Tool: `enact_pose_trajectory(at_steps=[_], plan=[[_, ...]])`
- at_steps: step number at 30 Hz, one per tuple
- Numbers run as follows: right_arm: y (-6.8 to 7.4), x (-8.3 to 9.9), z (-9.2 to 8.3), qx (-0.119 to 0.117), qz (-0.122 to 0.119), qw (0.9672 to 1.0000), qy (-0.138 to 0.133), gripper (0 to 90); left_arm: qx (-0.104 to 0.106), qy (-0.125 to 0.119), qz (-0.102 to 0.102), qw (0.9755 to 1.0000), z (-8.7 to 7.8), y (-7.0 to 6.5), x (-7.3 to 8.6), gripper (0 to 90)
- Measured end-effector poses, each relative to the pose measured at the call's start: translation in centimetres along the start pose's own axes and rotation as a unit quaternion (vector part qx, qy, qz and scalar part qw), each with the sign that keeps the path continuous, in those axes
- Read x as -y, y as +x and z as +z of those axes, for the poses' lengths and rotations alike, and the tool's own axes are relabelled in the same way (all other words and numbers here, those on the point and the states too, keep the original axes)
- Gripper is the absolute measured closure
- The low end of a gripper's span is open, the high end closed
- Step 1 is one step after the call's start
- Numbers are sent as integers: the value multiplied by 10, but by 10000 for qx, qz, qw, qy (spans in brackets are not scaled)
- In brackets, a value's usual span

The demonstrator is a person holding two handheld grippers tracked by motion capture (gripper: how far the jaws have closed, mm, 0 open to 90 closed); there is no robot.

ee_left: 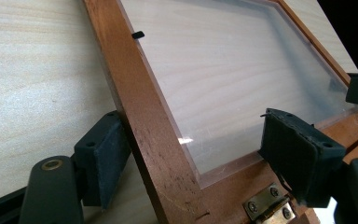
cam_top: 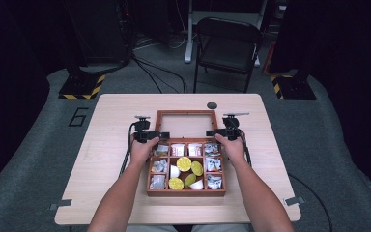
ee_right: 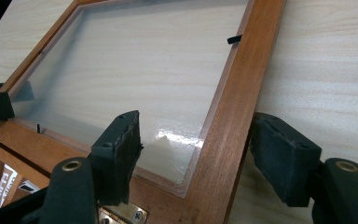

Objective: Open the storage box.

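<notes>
A wooden compartment box [cam_top: 186, 193] stands at the table's near middle, and its glass-paned lid [cam_top: 186, 114] is swung open toward the far side. Inside lie yellow and green citrus slices [cam_top: 184, 164], white cups and small packets. My left gripper [cam_top: 147, 136] straddles the lid's left rail [ee_left: 140, 107]. One pad sits by the rail's outer face and the other stands well off over the glass, so the jaws are open. My right gripper [cam_top: 223, 132] straddles the right rail [ee_right: 228, 116] the same way, open, with its inner pad clear of the wood. Brass hinges [ee_left: 268, 206] show near both.
A small dark round object [cam_top: 212, 105] lies on the table [cam_top: 111, 159] just beyond the lid. A black folding chair [cam_top: 227, 43] stands behind the table, with stand bases and cables on the floor around it. Bare tabletop lies on either side of the box.
</notes>
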State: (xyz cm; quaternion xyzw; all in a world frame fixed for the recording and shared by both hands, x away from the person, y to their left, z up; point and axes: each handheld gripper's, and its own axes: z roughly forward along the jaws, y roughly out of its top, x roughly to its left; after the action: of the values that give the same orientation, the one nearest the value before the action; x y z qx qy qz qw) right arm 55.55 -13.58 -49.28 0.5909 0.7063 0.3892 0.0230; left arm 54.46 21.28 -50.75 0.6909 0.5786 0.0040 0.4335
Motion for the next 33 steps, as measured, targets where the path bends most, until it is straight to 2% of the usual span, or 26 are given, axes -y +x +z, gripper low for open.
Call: enact_pose_trajectory(at_steps=[10, 13, 14, 17, 18, 20, 22, 23, 25, 26, 28, 33], plan=[[0, 0, 0, 22, 60, 10000, 1, 330, 13, -15, -15, 10000, 0, 0, 0, 241], [1, 0, 0, 68, -30, 10000, -14, 321, 69, -46, -137, 9999, 0, 1, 0, 249], [1, 0, 0, 49, 0, 10000, 7, 322, 78, -45, -101, 9999, 0, 3, 0, 259], [0, 1, -1, 3, 101, 9999, 28, 327, 91, -84, -221, 9997, -1, 2, 1, 279], [0, 1, -2, 4, 93, 10000, 36, 328, 89, -88, -177, 9998, -1, 3, 1, 282], [2, 1, -3, 66, 41, 10000, 17, 332, 69, -53, -118, 9999, -2, 3, 0, 284], [2, 0, -6, 97, -86, 9999, -33, 336, 24, -90, -184, 9998, -4, 2, 0, 291], [4, 0, -7, 113, -59, 9999, -56, 335, -24, -83, -105, 9999, -5, 2, 0, 298], [4, 0, -10, 205, -187, 9996, -94, 336, -60, -65, -64, 9999, -10, 2, -1, 304], [6, 0, -12, 241, -167, 9995, -121, 337, -104, -79, -134, 9998, -11, 0, -1, 304], [7, 0, -16, 242, -240, 9993, -181, 337, -92, -196, -43, 9998, -18, 0, -3, 333], [17, -1, -30, 347, -502, 9975, -349, 339, -72, -317, -38, 9995, -31, -2, -6, 343]])
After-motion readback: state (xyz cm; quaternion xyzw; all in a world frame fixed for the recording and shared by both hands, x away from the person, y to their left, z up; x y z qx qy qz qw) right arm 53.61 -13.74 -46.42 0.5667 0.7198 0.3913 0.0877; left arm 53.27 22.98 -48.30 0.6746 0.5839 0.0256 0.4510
